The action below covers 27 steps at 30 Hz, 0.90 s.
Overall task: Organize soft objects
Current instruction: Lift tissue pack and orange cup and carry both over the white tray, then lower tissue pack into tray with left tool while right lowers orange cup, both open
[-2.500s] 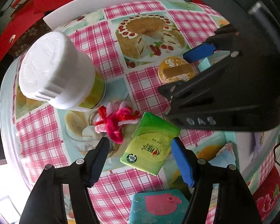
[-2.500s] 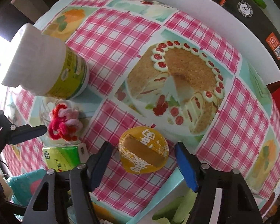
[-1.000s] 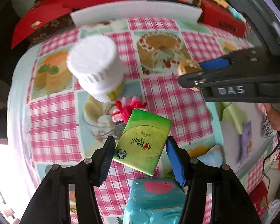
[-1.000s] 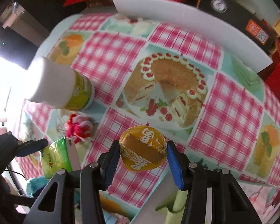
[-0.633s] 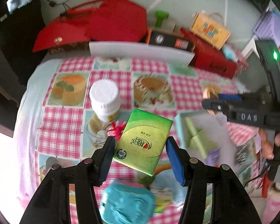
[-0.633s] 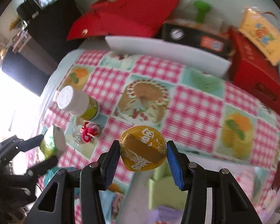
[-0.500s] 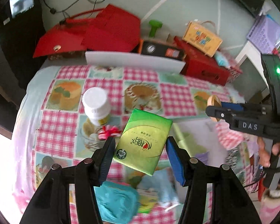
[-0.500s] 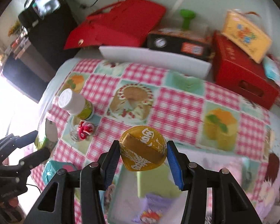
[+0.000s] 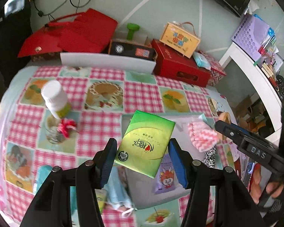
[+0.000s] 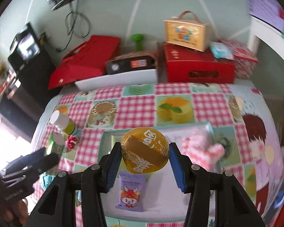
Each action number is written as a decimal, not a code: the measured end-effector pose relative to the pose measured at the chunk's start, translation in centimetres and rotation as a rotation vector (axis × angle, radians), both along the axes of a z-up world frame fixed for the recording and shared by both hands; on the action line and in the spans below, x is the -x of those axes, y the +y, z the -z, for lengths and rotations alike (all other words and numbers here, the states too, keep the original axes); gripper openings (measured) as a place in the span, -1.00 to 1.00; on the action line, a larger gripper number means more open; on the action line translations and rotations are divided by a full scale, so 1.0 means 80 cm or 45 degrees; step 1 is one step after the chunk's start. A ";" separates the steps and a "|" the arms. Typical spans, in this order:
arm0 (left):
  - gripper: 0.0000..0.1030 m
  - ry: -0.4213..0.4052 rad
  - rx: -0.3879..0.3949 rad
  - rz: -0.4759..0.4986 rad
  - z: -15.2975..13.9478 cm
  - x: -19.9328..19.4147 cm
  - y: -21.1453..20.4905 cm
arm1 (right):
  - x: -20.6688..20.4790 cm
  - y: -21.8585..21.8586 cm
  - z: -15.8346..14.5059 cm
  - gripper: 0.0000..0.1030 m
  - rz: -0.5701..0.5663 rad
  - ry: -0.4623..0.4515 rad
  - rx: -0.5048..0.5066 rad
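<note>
Glossy green tissue pack (image 9: 144, 143); gold foil-wrapped round cake (image 10: 144, 150), both clamped.

Both wrist views look steeply down from high above; they share the checked tablecloth (image 9: 140, 94) and tray (image 10: 208, 126).

We read "100%" in a round stamp on the green tissue pack (image 9: 145, 145), and "DAS" in raised letters on the right gripper (image 9: 222, 125); other print stays illegible.
</note>
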<state>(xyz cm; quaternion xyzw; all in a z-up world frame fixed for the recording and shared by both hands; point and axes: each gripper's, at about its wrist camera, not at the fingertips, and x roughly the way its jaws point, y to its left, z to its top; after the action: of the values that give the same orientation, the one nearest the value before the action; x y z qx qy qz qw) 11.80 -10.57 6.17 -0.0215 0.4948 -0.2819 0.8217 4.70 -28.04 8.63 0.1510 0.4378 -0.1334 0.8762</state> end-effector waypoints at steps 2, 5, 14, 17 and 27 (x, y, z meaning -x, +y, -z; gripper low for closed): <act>0.12 0.017 -0.015 0.001 0.011 0.002 -0.007 | 0.013 -0.005 0.009 0.02 0.048 -0.007 -0.003; 0.12 0.058 -0.038 -0.006 0.037 0.001 -0.018 | 0.027 -0.011 0.023 0.02 0.090 -0.020 -0.023; 0.12 0.118 -0.111 -0.001 0.087 0.002 -0.042 | 0.033 -0.021 0.070 0.02 0.109 0.023 -0.081; 0.12 0.094 -0.167 0.013 0.094 0.008 -0.050 | 0.032 -0.022 0.080 0.03 0.115 0.059 -0.071; 0.12 0.082 -0.266 0.049 0.113 0.020 -0.060 | 0.030 -0.029 0.109 0.03 0.141 0.172 -0.052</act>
<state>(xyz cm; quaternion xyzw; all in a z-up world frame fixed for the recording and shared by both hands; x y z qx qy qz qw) 10.20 -15.40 -2.90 0.0648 0.5481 -0.2437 0.7975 2.33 -30.40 -0.07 0.1833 0.4895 -0.1826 0.8327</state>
